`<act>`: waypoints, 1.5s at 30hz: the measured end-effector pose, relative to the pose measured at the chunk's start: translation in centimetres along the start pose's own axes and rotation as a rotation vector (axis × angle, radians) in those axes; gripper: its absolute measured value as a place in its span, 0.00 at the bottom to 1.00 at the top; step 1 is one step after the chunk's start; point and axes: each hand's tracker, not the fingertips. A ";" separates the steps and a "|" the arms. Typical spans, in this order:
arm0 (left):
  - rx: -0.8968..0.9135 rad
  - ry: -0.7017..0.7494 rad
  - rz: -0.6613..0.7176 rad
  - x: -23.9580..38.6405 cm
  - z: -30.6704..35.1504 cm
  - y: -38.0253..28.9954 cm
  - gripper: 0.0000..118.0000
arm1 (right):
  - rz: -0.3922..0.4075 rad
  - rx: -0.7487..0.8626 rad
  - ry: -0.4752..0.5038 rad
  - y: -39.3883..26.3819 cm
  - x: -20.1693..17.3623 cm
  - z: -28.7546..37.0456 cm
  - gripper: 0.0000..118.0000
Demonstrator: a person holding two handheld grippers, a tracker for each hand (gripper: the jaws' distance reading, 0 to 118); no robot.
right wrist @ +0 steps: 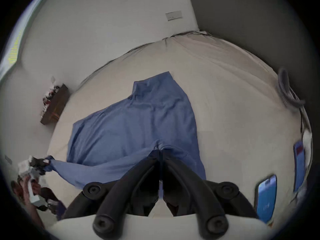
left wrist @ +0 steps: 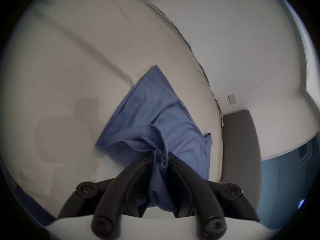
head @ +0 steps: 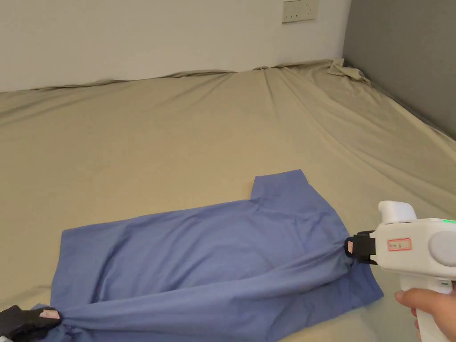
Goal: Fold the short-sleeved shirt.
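Note:
A blue short-sleeved shirt point(head: 200, 254) lies spread on the beige bed sheet point(head: 178, 133), one sleeve point(head: 280, 182) pointing to the far side. Its near edge is lifted and stretched taut between both grippers. My left gripper point(head: 49, 315) at the bottom left corner is shut on the shirt's hem end, with a bunch of blue cloth point(left wrist: 160, 159) between its jaws. My right gripper point(head: 349, 247), white-bodied and held by a hand point(head: 427, 305), is shut on the shirt's shoulder end point(right wrist: 160, 150). The left gripper point(right wrist: 44, 162) also appears far left in the right gripper view.
The bed meets a white wall point(head: 133, 35) at the back and a grey headboard panel point(head: 409, 58) on the right. A wall socket point(head: 299, 10) sits high up. Two phones point(right wrist: 266, 198) lie on the bed's near right; a wooden shelf point(right wrist: 53, 105) stands by the far wall.

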 end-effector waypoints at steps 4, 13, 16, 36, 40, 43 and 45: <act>-0.006 0.174 -0.129 1.1 -5.6 1.4 0.10 | 0.009 -0.041 -0.047 1.2 -0.1 -5.3 0.03; -0.047 0.288 -0.188 -0.3 -10.7 0.1 0.11 | 0.079 -0.155 -0.129 0.1 0.2 -11.2 0.03; -0.033 0.273 -0.220 -0.7 -10.9 0.8 0.82 | 0.120 -0.153 -0.136 1.0 0.0 -10.5 0.48; -0.042 0.223 -0.545 -1.0 2.1 -10.8 0.00 | 0.296 0.073 0.053 -11.5 -7.9 8.5 0.02; 0.125 0.354 -0.553 -0.6 0.3 -7.8 0.25 | 0.354 0.093 0.041 -10.5 -7.7 8.9 0.02; 0.072 0.414 -0.595 -1.0 -4.0 -5.7 1.00 | 0.344 0.122 0.041 -9.8 -7.9 9.7 0.02; 0.017 0.427 -0.608 -1.6 -7.6 -5.1 1.00 | 0.332 0.129 0.041 -9.5 -7.6 9.8 0.02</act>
